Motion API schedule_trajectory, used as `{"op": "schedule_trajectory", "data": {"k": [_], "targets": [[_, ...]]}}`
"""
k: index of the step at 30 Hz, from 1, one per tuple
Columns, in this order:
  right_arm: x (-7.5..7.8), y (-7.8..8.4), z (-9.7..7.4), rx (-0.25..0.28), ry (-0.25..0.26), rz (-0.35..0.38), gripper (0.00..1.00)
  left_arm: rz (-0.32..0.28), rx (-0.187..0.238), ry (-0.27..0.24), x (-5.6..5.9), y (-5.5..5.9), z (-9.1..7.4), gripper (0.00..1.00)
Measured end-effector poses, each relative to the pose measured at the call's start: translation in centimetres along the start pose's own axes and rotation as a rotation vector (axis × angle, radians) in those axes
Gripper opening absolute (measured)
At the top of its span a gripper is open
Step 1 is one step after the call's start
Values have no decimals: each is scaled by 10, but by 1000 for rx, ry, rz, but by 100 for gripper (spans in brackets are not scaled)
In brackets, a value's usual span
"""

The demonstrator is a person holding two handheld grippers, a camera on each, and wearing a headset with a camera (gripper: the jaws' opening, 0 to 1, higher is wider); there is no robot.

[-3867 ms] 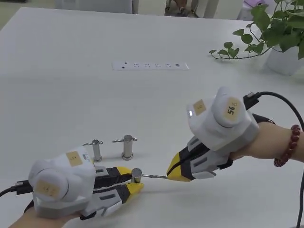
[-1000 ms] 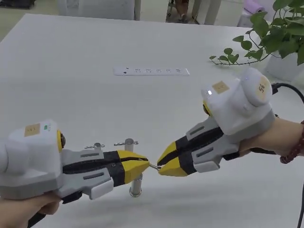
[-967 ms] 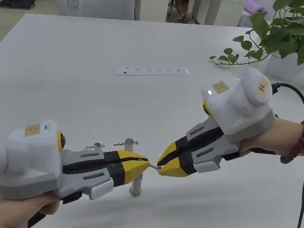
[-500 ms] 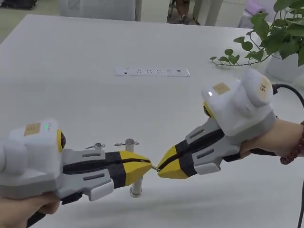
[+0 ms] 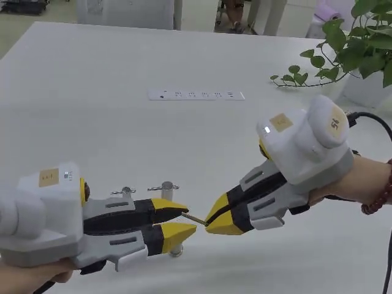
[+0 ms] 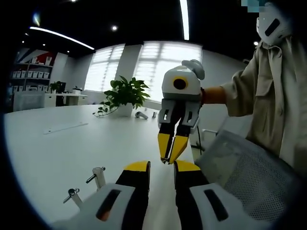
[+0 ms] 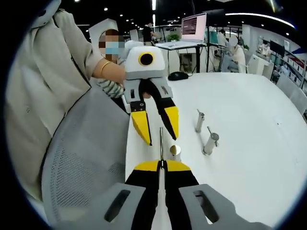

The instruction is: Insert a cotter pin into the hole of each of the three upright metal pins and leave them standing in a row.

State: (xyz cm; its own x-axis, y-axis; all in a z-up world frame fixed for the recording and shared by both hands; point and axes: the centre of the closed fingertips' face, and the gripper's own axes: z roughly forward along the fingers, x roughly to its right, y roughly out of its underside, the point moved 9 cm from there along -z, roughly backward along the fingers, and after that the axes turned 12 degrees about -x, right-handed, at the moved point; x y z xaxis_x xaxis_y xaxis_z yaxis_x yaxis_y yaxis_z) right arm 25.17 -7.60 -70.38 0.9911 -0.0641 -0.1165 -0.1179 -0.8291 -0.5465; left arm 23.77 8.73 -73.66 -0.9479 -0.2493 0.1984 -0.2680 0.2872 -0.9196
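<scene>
Head view: left yellow-tipped gripper [image 5: 187, 219], jaws spread, faces right yellow-tipped gripper [image 5: 210, 224], which pinches a thin wire cotter pin [image 5: 195, 217].
A bare steel upright pin [image 5: 176, 250] stands below.
Behind: shorter steel upright [image 5: 127, 193], taller steel upright [image 5: 166, 187], both cottered.
Left gripper view: own jaws apart.
Right gripper view: jaws pressed on the cotter pin, just beside the bare pin's top.

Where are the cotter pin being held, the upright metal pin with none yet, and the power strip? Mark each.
cotter pin [image 7: 161, 143]: right gripper view, middle of its thin shaft.
bare metal pin [image 7: 175, 150]: right gripper view, its round top.
power strip [image 5: 196, 95]: head view, middle of its top face.
</scene>
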Motion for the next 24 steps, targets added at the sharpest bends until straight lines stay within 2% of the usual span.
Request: {"op": "schedule_trajectory", "data": {"k": [6, 16, 19, 24], "targets": [[4, 4, 1, -40, 35, 22, 3, 22, -37, -41, -1, 9, -1, 24], [5, 11, 6, -98, 42, 65, 3, 11, -75, -113, -5, 15, -1, 30], [6, 13, 8, -115, 44, 77, 3, 1, -79, -117, -6, 17, -1, 30], [8, 16, 12, -154, 51, 91, 3, -1, -115, -133, -10, 26, 2, 32]]}}
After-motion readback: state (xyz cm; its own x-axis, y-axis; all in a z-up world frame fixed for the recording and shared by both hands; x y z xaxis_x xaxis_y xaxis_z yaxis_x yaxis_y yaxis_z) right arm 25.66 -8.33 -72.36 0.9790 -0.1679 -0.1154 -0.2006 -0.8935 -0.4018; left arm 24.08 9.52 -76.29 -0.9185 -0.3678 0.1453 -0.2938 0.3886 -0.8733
